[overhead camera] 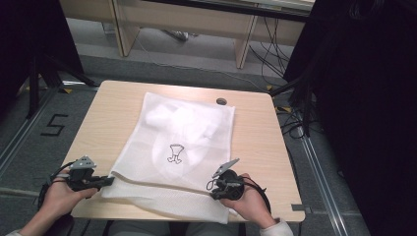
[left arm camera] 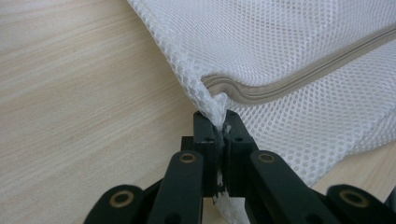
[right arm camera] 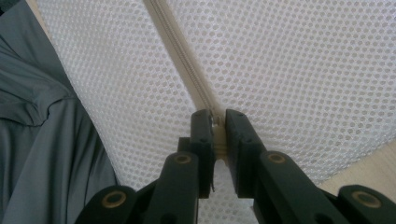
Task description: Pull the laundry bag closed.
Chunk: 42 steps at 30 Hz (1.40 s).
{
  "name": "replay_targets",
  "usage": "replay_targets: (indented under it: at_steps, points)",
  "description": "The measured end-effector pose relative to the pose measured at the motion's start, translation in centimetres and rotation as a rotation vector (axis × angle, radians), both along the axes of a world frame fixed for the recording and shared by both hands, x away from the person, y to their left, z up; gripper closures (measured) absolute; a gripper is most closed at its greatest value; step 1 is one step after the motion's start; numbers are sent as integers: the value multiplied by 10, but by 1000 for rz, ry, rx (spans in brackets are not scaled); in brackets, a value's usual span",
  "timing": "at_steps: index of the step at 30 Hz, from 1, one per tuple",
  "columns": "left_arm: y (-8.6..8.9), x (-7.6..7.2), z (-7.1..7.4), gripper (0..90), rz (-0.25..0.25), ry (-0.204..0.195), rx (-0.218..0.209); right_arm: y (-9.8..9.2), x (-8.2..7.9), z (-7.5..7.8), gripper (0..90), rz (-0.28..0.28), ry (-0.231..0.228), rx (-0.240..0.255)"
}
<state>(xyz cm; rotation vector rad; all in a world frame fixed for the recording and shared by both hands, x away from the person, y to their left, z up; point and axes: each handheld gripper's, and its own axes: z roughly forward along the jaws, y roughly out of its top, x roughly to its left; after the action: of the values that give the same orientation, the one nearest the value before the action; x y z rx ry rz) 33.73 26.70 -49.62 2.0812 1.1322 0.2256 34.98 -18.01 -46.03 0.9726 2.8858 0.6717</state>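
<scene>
My left tongs [left arm camera: 219, 128] pinch the corner of the white mesh bag [overhead camera: 182, 142] where its zipper [left arm camera: 299, 79] ends. My right tongs [right arm camera: 217, 122] clamp the zipper's pull. The bag spreads away from both across the wooden table [overhead camera: 255, 142].

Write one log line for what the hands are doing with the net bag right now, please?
left gripper: shut on mesh bag corner | right gripper: shut on zipper | bag: flat on table
</scene>
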Motion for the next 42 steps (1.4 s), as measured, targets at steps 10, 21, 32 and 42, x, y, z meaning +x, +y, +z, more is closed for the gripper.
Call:
replay_targets:
  at_steps: [10, 21, 32, 42]
  points:
    - [-2, 0, -1, 857, -2, 1, -1, -5, -1, 0, 823, -15, 11, 3]
    - [-2, 0, 0, 856, -13, 3, 5, -8, 1, -1, 823, -4, -3, 1]
    - [-3, -1, -1, 856, -23, 6, 13, -10, 2, -2, 823, -9, -2, -6]
    - [-5, -1, -2, 856, -5, 3, 2, -14, 2, -3, 823, -15, 5, -10]
